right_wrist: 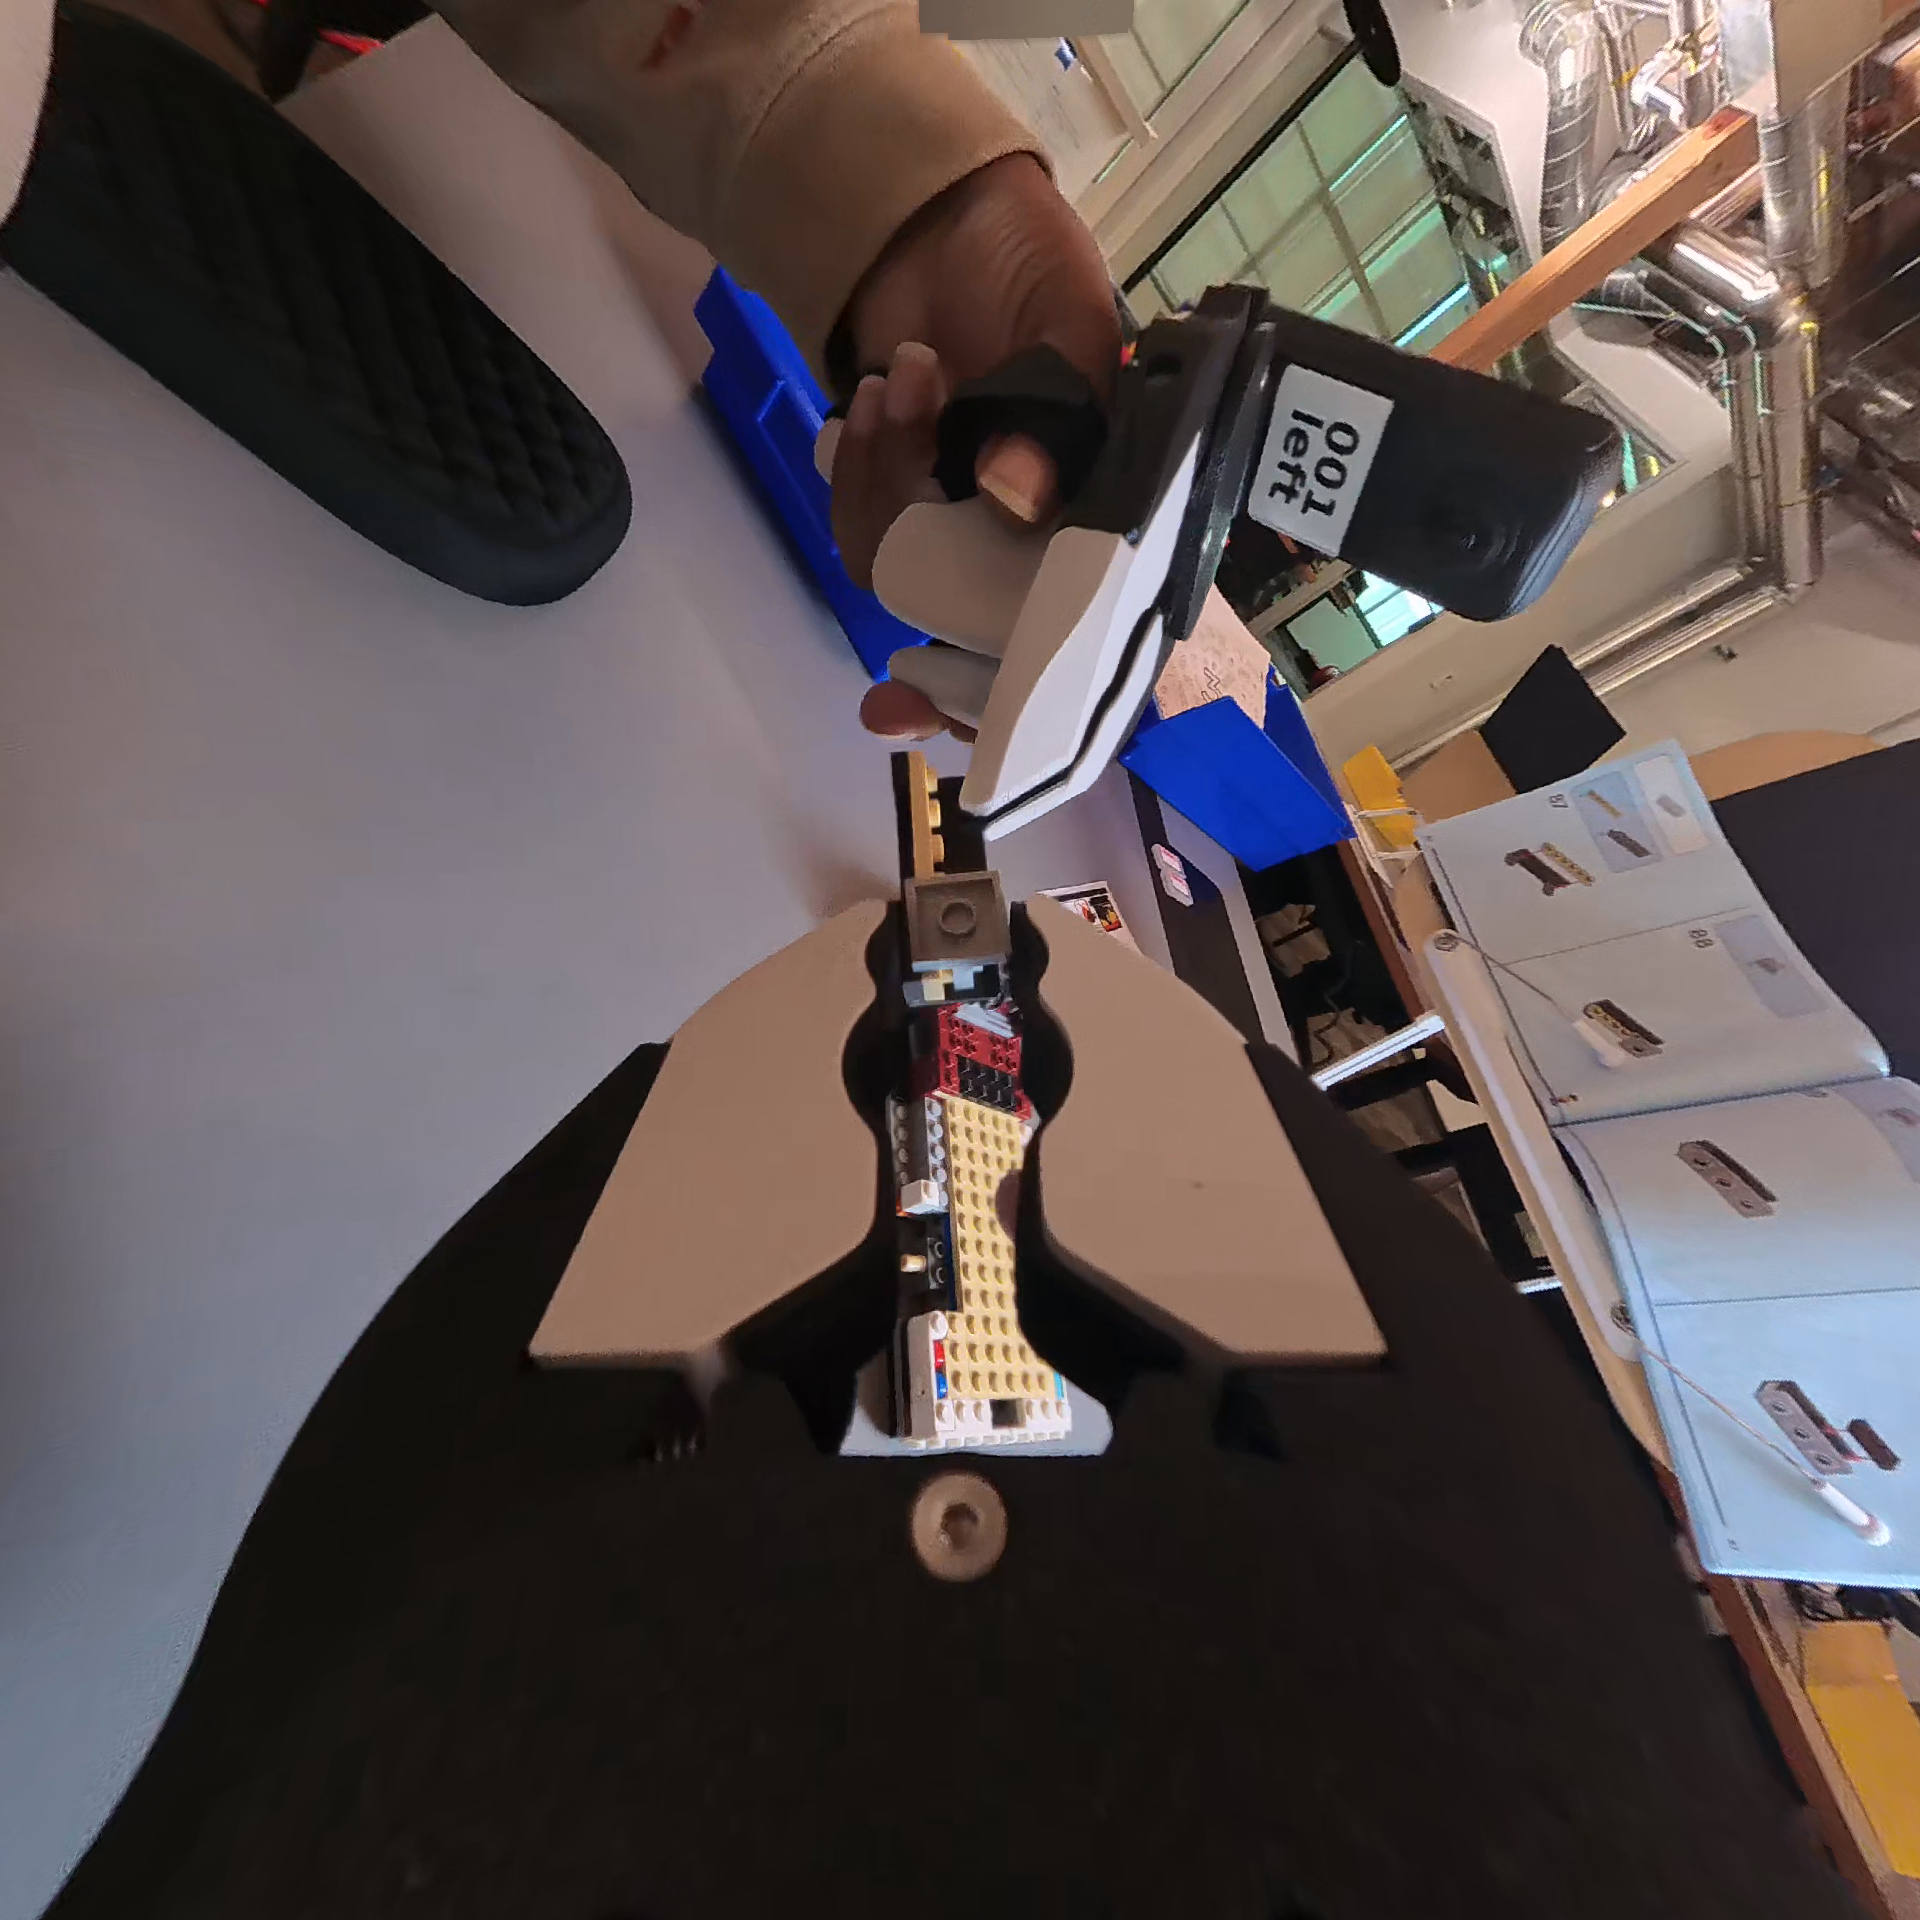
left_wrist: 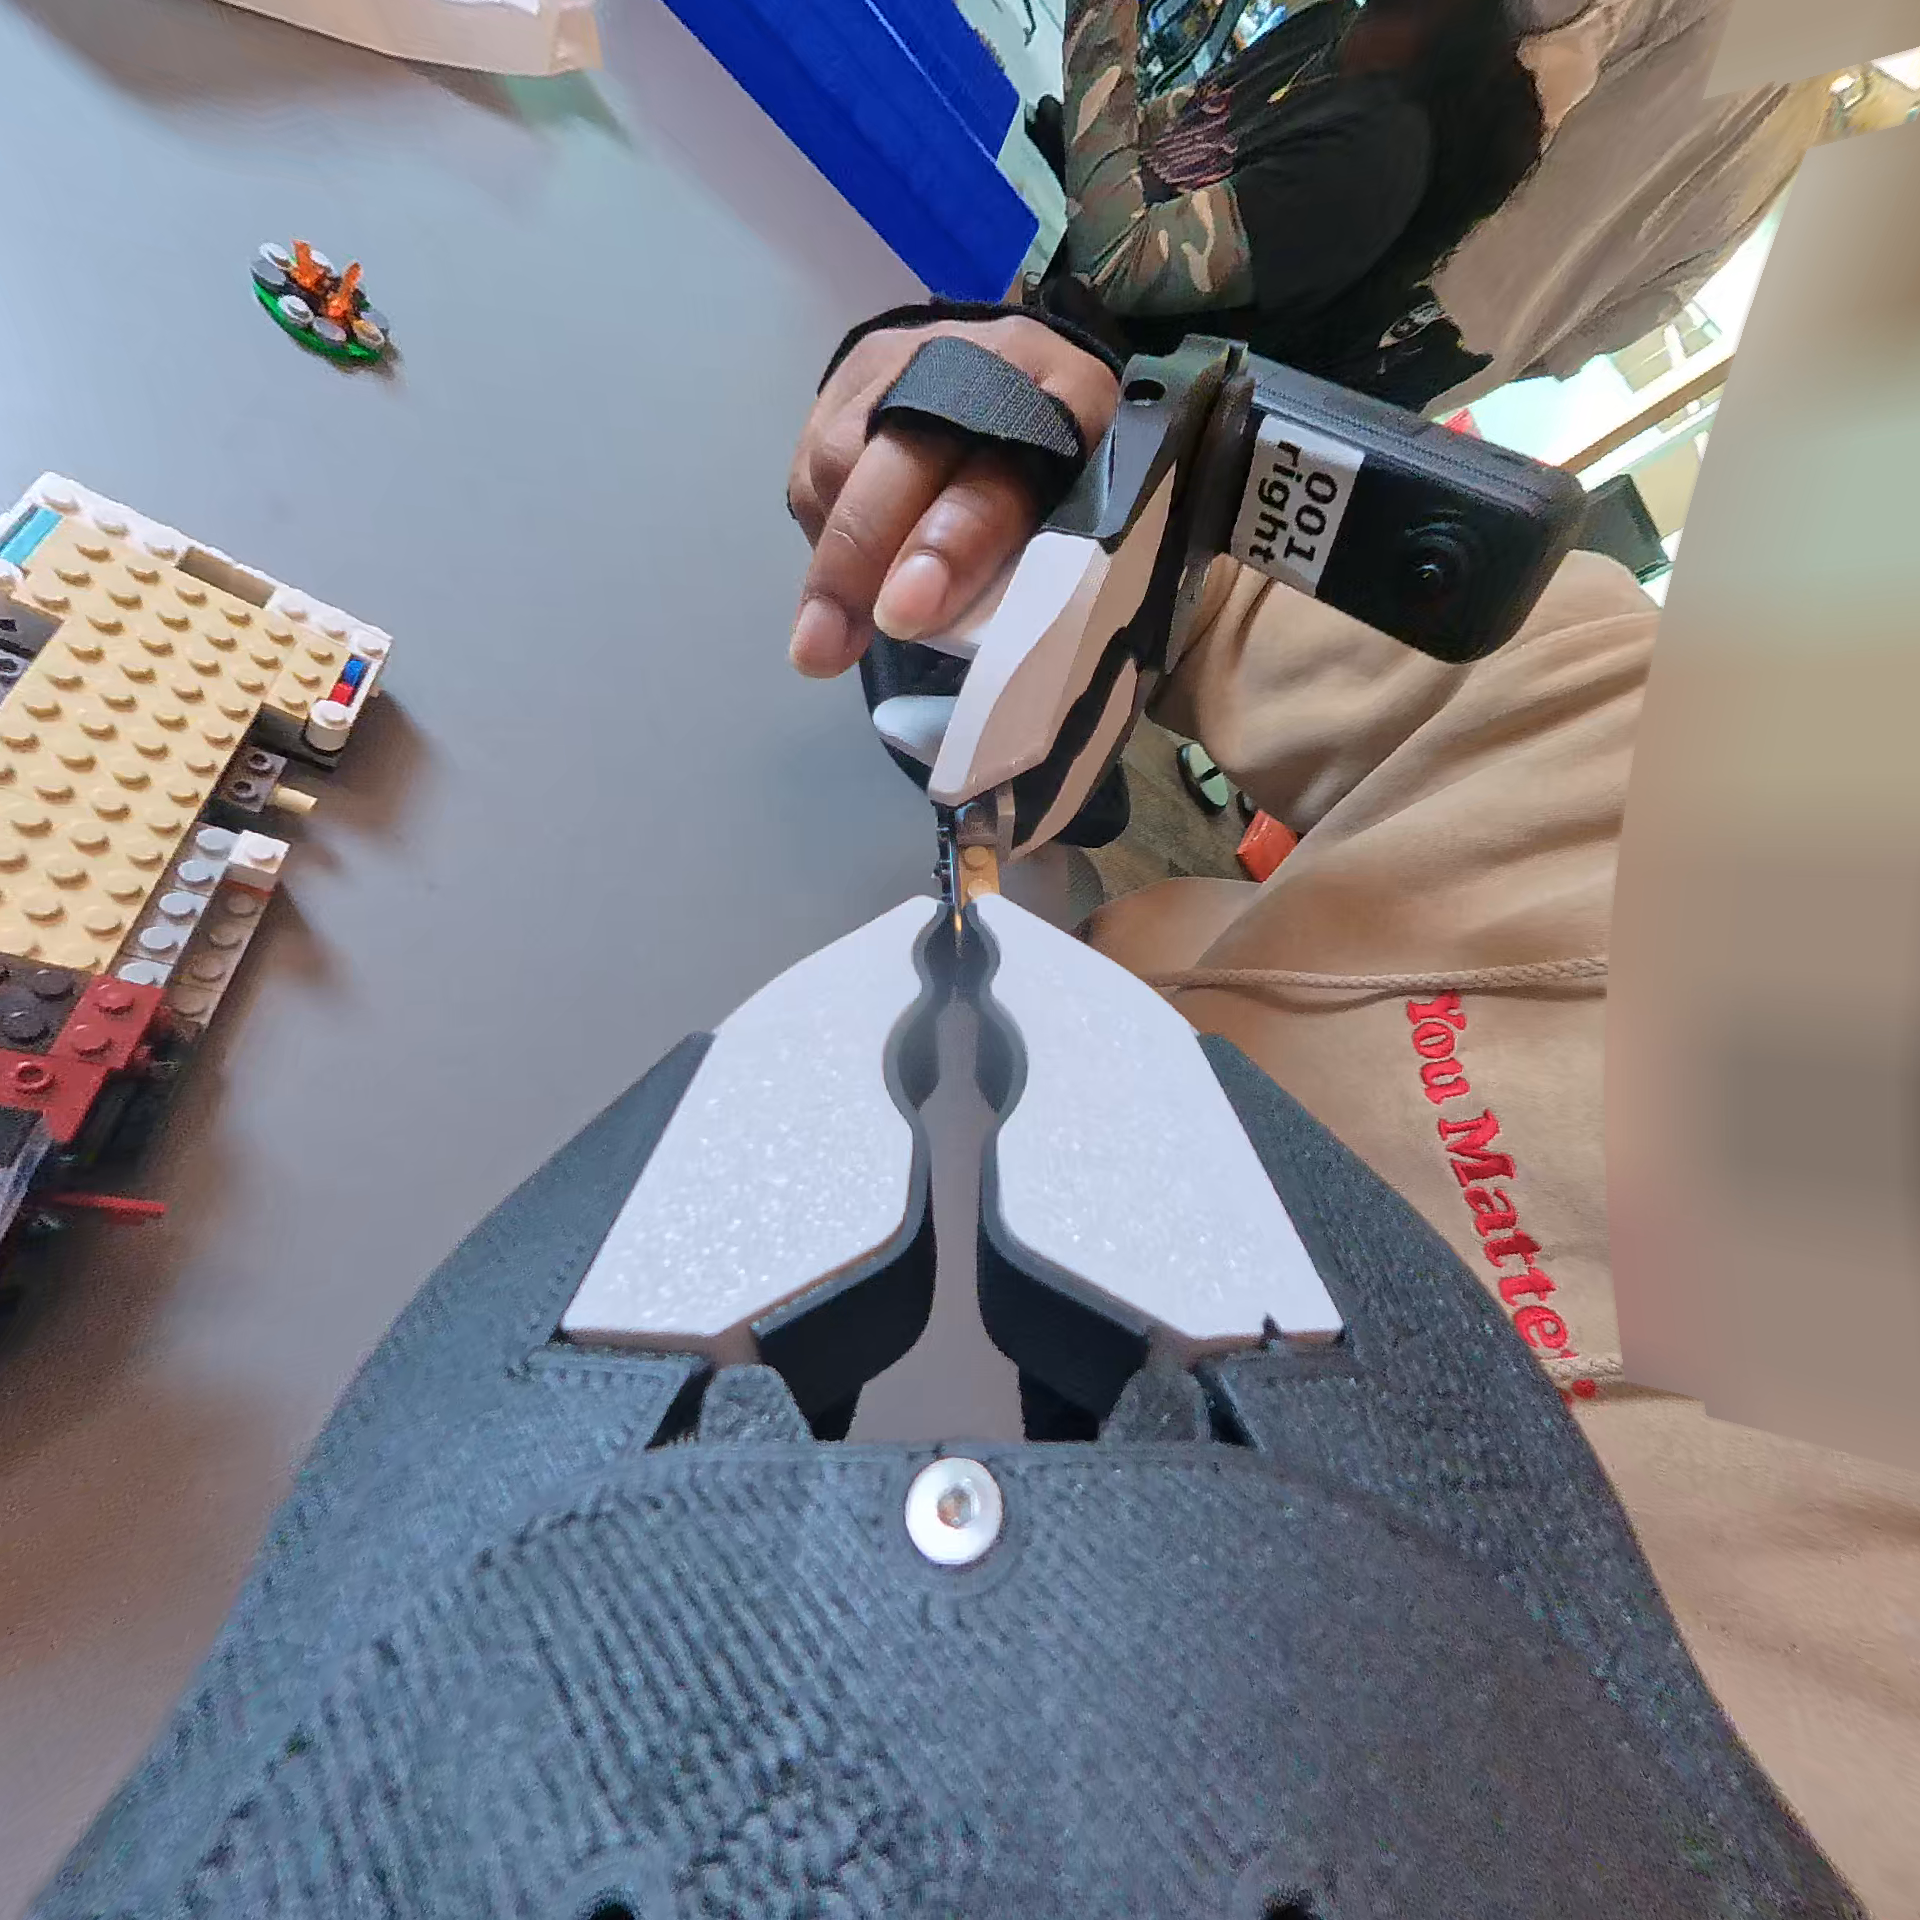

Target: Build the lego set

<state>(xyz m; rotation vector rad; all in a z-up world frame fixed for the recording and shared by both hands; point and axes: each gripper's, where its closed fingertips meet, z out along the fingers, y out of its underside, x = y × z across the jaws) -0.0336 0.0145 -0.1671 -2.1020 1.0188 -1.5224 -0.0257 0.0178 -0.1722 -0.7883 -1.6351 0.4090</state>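
My left gripper (left_wrist: pixel 957 912) is shut on the end of a thin strip made of a tan plate on a black plate (left_wrist: pixel 977 871), held above the grey table (left_wrist: pixel 582 623). In the right wrist view the left gripper (right_wrist: pixel 982 821) pinches the same strip (right_wrist: pixel 928 821). A dark grey one-stud brick (right_wrist: pixel 954 920) sits at the strip's near end. My right gripper (right_wrist: pixel 954 912) straddles this brick, with a thin dark gap at each pad, so it is open. In the left wrist view the right gripper (left_wrist: pixel 982 810) comes down onto the strip from above.
A large tan, white, red and black brick model (left_wrist: pixel 114 748) lies on the table at the left, and shows below my right fingers (right_wrist: pixel 982 1247). A small green round build with orange pieces (left_wrist: pixel 320 301) stands farther off. There is a blue bin (right_wrist: pixel 1236 779), an open instruction booklet (right_wrist: pixel 1714 1091) and a black quilted pad (right_wrist: pixel 312 343). My left and right fingertips are right by each other.
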